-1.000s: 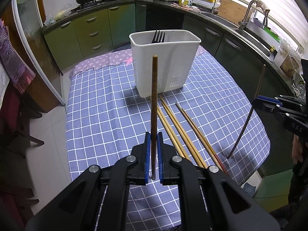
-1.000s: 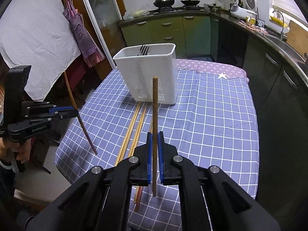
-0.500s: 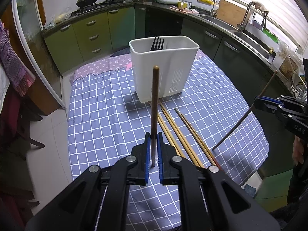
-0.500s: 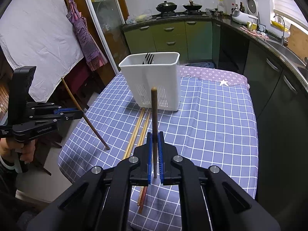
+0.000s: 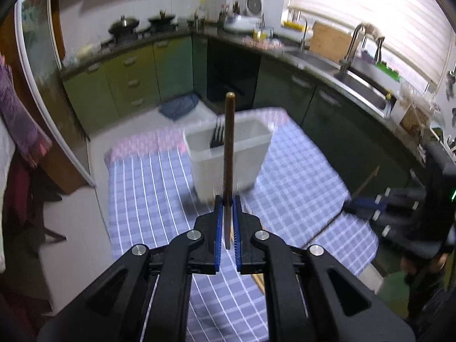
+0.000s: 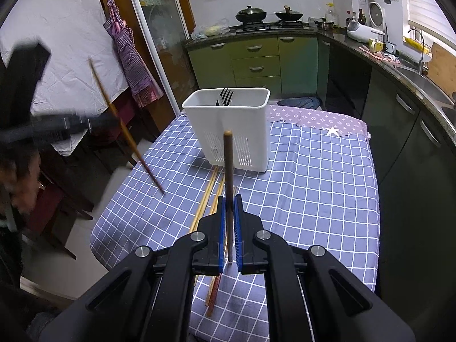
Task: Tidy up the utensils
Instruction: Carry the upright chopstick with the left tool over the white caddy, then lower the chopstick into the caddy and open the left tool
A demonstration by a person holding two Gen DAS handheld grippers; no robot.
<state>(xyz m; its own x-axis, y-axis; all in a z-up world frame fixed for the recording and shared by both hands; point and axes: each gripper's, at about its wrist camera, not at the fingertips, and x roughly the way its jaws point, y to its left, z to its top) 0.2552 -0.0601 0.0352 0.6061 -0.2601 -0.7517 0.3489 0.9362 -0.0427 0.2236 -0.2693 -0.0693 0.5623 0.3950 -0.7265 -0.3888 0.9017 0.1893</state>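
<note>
A white utensil holder (image 6: 229,126) stands on the checked tablecloth with a black fork (image 6: 225,96) in it; it also shows blurred in the left wrist view (image 5: 228,156). My left gripper (image 5: 227,209) is shut on a dark wooden chopstick (image 5: 228,154) that stands upright before the holder. My right gripper (image 6: 230,209) is shut on another dark chopstick (image 6: 228,171), held upright. Several loose chopsticks (image 6: 209,199) lie on the cloth in front of the holder. The left gripper also appears blurred at the left of the right wrist view (image 6: 71,125), its chopstick (image 6: 125,131) slanting.
The table (image 6: 313,188) has a blue checked cloth and a purple patterned strip at the far end. Green kitchen cabinets (image 6: 256,62), a stove with pans and a sink counter (image 5: 356,79) surround it. A dark chair (image 6: 71,193) stands left of the table.
My left gripper has risen and pulled back with its chopstick, so the holder looks lower and farther. My right gripper has also lifted slightly. The left view is motion-blurred.
</note>
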